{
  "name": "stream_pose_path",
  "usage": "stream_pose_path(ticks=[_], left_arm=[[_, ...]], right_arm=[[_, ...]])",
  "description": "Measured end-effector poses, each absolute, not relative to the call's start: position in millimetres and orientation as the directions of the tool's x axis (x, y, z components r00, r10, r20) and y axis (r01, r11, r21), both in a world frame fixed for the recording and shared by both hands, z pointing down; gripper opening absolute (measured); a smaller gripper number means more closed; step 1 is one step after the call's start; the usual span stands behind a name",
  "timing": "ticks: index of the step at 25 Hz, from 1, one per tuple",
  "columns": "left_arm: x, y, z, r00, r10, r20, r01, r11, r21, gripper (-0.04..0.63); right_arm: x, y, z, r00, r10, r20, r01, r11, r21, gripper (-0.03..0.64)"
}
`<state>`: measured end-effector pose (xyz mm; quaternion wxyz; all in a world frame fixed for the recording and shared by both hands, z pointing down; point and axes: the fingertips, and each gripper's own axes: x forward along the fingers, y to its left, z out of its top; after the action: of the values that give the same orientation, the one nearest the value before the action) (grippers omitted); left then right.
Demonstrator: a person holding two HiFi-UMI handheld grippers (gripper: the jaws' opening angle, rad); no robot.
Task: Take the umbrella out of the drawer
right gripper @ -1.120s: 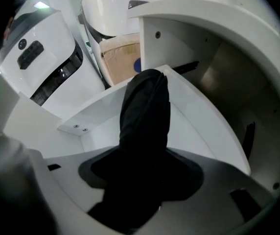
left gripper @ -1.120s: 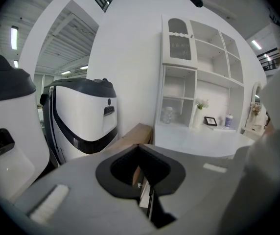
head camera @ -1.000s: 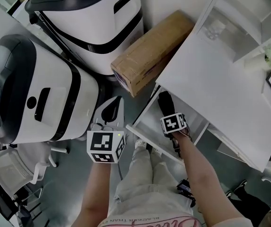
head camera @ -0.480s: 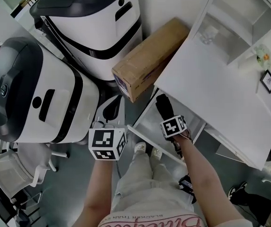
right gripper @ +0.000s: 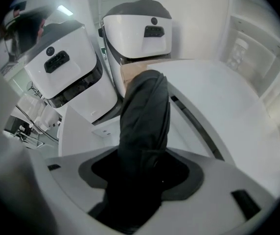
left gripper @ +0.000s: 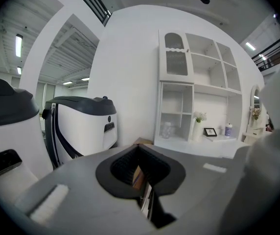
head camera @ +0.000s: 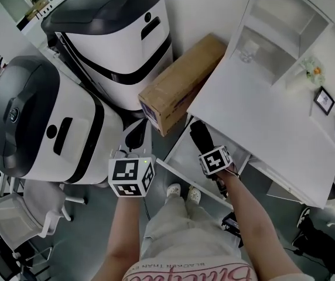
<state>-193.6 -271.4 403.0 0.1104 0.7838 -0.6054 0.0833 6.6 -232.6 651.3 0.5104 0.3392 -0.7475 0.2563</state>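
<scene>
Umbrella [right gripper: 145,106], lower end hidden between right gripper [head camera: 205,148] jaws

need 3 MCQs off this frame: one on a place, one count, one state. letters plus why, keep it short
1. Where is the cardboard box?
A) between the white machines and the desk
B) on top of a machine
C) on the desk top

2. How many large white-and-dark machines are there?
A) one
B) two
C) four

3. What state are the right tongs in?
A) open and empty
B) shut on the cardboard box
C) shut on the dark folded umbrella

Answers:
1 A: the head view shows the box lying beside the desk's edge, next to the machines.
2 B: two stand side by side at the head view's left.
3 C: the right gripper view shows the umbrella running out from between the jaws.
</scene>
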Motion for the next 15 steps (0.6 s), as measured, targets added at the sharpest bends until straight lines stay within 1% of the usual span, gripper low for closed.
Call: stream_pose_path(ticks=[6,10,15], left_arm=[[-191,-270,386,0.252,-0.94,0.23,-0.968,-0.244,0.062,0.009],[-189,-269,376,0.253,-0.944,0.213,-0.968,-0.246,0.057,0.009],[-183,-270,361,0.254,-0.95,0.183,-0.967,-0.249,0.052,0.009]], right_arm=[[2,-239,625,-0.288,-0.291,0.912,-0.747,0.664,-0.024,0.264],[2,-237,608,-0.313,-0.31,0.898,-0.774,0.631,-0.052,0.264],[4,-244,582,-0.336,-0.349,0.875,-0.776,0.629,-0.047,0.264]])
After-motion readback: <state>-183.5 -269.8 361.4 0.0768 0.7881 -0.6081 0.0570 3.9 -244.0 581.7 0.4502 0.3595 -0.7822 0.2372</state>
